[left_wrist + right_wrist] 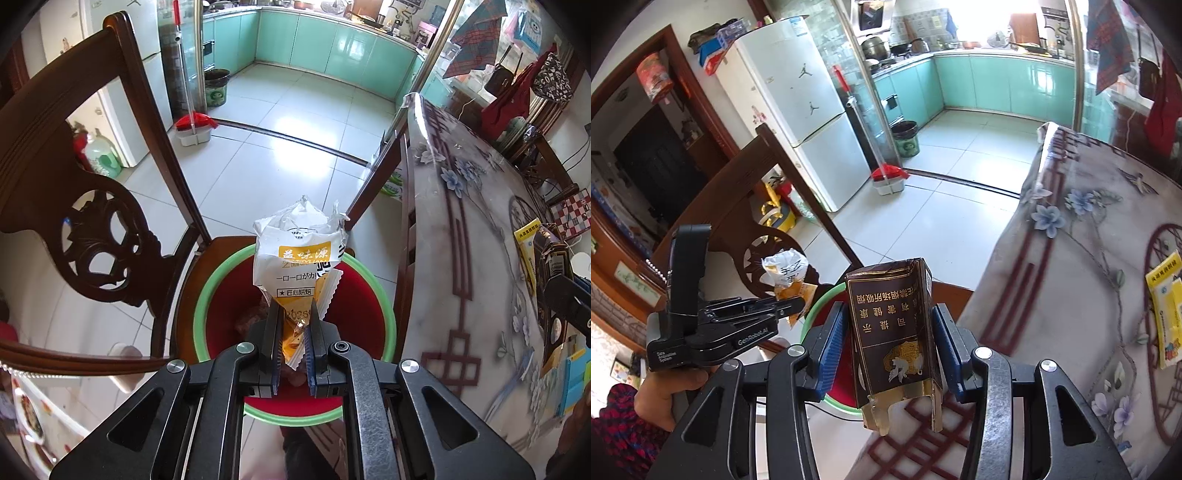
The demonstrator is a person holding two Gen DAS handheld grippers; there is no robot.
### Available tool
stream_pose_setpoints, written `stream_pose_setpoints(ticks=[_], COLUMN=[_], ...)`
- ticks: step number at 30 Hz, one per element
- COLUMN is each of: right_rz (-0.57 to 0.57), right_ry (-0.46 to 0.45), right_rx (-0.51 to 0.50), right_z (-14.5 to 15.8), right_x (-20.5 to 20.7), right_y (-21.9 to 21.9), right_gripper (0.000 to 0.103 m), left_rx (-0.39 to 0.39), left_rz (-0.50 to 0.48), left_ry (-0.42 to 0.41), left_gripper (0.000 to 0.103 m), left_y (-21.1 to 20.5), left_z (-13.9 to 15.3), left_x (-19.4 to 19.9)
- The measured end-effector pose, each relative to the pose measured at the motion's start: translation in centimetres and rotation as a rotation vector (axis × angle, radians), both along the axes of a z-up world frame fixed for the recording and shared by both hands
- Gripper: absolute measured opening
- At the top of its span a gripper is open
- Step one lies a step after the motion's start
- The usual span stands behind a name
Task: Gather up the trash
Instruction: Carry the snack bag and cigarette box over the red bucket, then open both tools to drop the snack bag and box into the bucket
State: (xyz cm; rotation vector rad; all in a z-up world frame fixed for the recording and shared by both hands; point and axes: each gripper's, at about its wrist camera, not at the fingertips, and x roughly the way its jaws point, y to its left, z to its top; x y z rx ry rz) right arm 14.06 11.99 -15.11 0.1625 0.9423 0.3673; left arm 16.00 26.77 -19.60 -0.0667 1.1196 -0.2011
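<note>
The left gripper [293, 332] is pinched tight on the lower corner of a crumpled snack wrapper [295, 254], which stands up over the bin [201, 295], a red tub with a green rim sitting on the wooden chair [85, 206]. In the left wrist view the bin fills the centre, with the table [461, 229] at three o'clock. The wrapper is thin, light and slippery film; a grip on its crimped edge looks safest, and it may cling to the pads when let go.

The right gripper [890, 343] is about half open, its blue pads [833, 339] clamped on the two sides of a dark cigarette box [890, 332]. The box is light, hollow card, easily crushed. A yellow packet [1169, 306] lies on the table at three o'clock.
</note>
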Motion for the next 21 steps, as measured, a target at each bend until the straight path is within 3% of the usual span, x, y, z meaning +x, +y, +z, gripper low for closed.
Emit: stream_pose_setpoints(ticks=[21], right_rz=[0.061], right_ry=[0.069], right_rx=[0.001], right_z=[-2.4], right_x=[2.6], right_y=[3.0], right_gripper=[0.045], left_rx=[-0.003], left_rz=[0.044], left_ry=[0.067], left_gripper=[0.009], left_y=[1.4], left_z=[-2.3], left_x=[1.7])
